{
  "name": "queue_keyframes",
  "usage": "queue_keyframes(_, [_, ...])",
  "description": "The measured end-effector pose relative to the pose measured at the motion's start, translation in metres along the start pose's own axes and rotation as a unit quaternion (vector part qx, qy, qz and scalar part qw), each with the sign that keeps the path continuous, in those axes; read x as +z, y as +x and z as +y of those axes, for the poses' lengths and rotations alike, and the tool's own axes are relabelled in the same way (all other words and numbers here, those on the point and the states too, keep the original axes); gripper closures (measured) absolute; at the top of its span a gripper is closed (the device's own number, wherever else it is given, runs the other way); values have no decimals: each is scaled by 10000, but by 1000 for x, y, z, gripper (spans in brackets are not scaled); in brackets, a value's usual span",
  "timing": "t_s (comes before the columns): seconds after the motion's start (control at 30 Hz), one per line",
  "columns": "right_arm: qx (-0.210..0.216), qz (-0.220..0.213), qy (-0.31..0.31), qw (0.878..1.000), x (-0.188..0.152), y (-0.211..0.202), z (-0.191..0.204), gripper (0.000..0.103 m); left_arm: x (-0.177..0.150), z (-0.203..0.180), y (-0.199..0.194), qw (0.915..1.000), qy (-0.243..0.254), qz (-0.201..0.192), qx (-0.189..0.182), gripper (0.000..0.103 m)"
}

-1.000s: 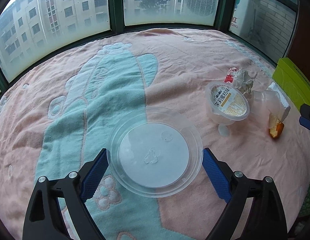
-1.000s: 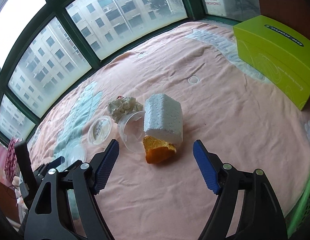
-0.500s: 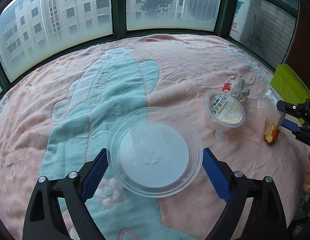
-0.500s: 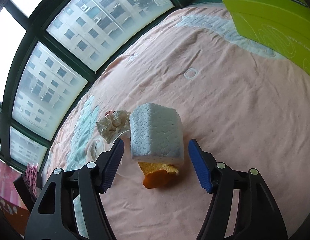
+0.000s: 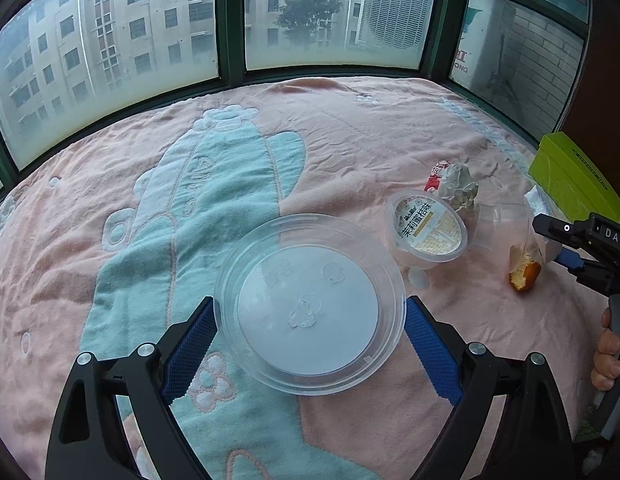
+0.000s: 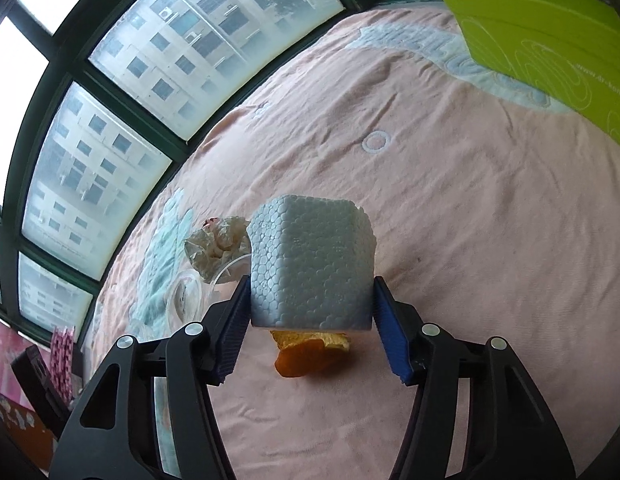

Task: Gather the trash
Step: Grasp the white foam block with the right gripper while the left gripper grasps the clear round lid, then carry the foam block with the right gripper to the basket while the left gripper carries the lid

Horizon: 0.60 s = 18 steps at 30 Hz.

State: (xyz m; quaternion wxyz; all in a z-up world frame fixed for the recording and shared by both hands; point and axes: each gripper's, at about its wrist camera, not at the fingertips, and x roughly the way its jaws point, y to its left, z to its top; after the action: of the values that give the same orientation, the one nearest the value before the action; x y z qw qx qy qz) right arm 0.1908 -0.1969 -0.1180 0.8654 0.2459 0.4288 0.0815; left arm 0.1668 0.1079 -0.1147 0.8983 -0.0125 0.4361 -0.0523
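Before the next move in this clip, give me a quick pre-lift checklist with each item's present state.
1. Foam block between the right gripper jaws: ok.
2. Both pads pressing the foam: cannot tell; the jaws have just been closing.
3. Orange peel clear of the jaws: ok, it lies under the block.
4. Clear plastic bowl in the left gripper: ok, both pads on the rim.
5. Bowl empty: ok.

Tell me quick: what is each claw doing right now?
Left claw: closed on the clear plastic bowl.
Right claw: just been closing, pads now touching the foam block.
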Motion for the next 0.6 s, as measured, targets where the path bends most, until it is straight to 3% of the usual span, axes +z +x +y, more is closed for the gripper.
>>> queue_keyframes(0.37, [-861, -281, -908, 9917, -28, -64, 16, 44, 4, -36, -38, 9990, 192, -255, -314, 14])
queue_keyframes(0.6, [-1236, -573, -1112, 9844, -46, -103, 14, 44, 1, -66, -64, 9975, 264, -445, -479, 14])
